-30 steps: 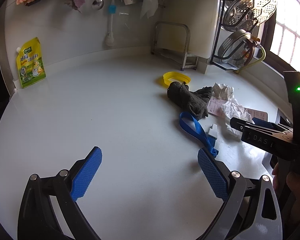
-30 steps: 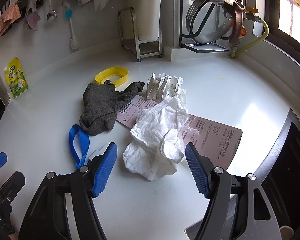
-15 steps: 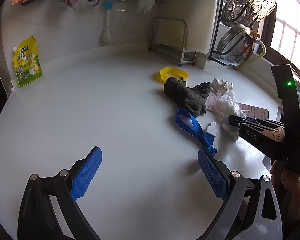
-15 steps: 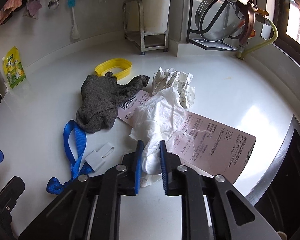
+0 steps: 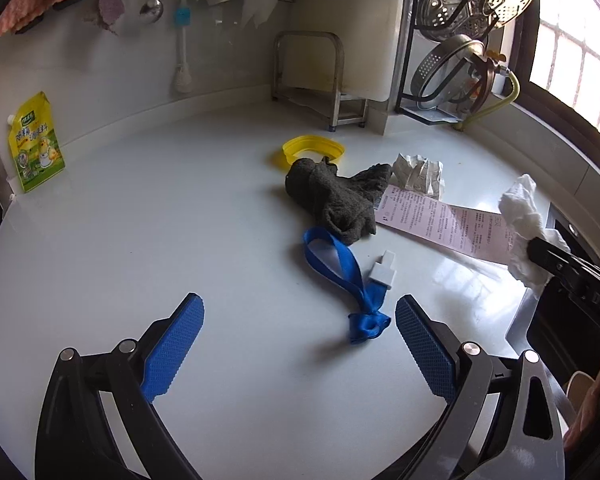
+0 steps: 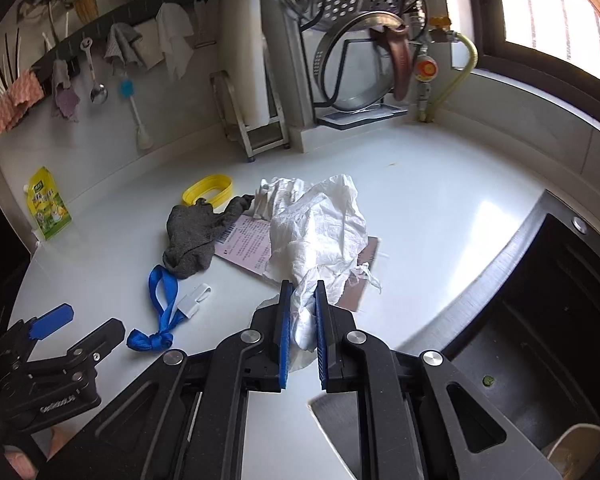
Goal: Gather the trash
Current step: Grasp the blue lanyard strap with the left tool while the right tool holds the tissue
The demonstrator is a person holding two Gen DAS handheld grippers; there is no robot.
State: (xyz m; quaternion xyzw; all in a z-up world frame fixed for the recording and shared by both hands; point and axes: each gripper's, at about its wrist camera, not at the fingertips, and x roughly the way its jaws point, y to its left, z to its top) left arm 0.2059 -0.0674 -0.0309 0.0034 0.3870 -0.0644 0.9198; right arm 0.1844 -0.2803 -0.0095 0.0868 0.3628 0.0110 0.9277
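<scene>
My right gripper is shut on a crumpled white tissue, lifted off the white counter; the left wrist view shows that tissue held at the right edge. Under it lies a pink receipt, with a second crumpled paper behind it. A grey sock, a yellow ring, a blue strap and a small white clip lie nearby. My left gripper is open above the counter, with the strap's knot between its fingers.
A dark sink basin opens at the right of the counter. A yellow-green pouch leans on the back wall. A metal rack, a white board and hanging steamer pans stand at the back. A person's hand shows at the lower right.
My right gripper closed on the white tissue and lifted it up and to the right, uncovering the pink receipt. My left gripper shifted across the counter, staying open.
</scene>
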